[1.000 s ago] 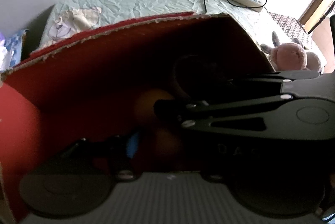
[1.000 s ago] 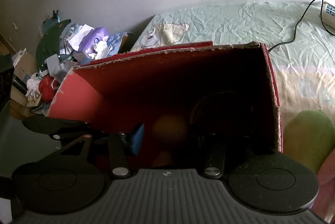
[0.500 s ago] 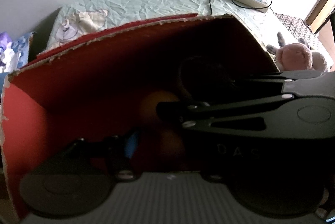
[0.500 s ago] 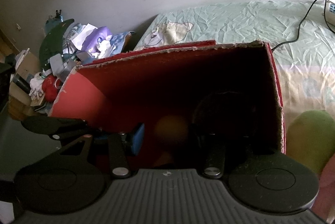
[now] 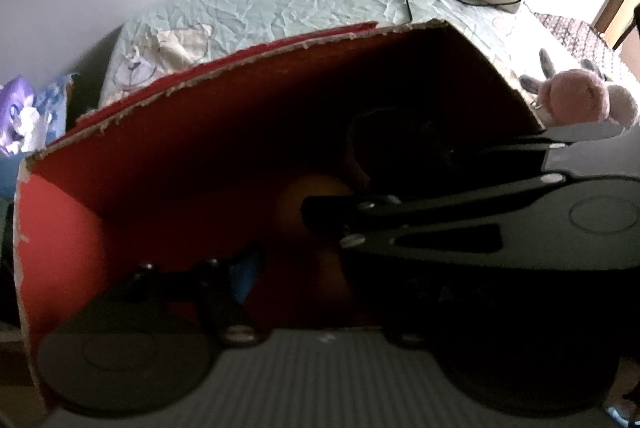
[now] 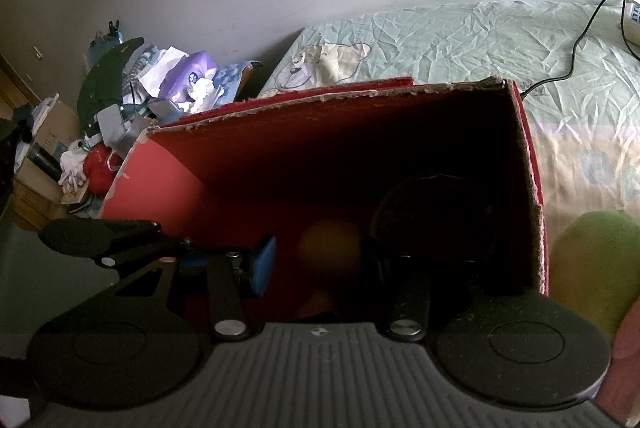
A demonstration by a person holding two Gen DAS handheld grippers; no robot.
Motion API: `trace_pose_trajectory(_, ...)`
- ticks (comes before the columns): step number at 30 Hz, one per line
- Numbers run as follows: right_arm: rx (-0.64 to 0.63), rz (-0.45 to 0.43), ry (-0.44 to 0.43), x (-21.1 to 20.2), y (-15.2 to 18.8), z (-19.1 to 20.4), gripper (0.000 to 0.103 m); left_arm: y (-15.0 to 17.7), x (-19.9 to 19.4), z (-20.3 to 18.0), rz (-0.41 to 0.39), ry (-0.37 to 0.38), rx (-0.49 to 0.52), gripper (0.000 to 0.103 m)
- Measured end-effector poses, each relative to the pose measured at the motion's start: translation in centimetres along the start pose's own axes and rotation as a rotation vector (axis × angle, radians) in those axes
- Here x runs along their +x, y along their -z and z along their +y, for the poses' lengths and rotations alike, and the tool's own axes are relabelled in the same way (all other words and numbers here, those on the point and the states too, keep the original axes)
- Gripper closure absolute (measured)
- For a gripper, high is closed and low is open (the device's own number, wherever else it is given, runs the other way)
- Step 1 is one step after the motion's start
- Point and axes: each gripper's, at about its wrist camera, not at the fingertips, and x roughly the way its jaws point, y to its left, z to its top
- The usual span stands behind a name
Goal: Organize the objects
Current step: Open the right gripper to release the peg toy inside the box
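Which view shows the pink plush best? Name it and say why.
The left wrist view. The pink plush lies on the bed just past the right wall of the red box, with its ears visible. The right wrist view does not show it; only a green object lies beside the box there.

Your right gripper (image 6: 320, 264) pointing forward with fingers spread wide, blue pad on its left finger (image 6: 262, 264), your left gripper (image 5: 320, 268) close alongside, crossing from its left

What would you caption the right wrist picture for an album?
Right gripper reaching into a red cardboard box on a bed, an orange ball dim inside.
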Motion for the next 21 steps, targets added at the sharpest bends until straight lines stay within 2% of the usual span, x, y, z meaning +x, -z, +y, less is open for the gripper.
trace_pose_trajectory(4, 0.005, -0.007, -0.001, 0.0, 0.0, -0.1, 0.054, -0.2, 0.1, -0.5, 0.000, -0.047, 0.027, 0.030)
trace_pose_trajectory(13, 0.020, -0.031, 0.011, -0.1, 0.1, -0.1, 0.057, -0.5, 0.6, -0.7, -0.007, -0.087, 0.069, 0.030)
trace_pose_trajectory(21, 0.024, -0.048, 0.007, -0.2, 0.2, -0.3, 0.057, -0.6, 1.0, -0.1, 0.008, -0.048, 0.009, 0.030)
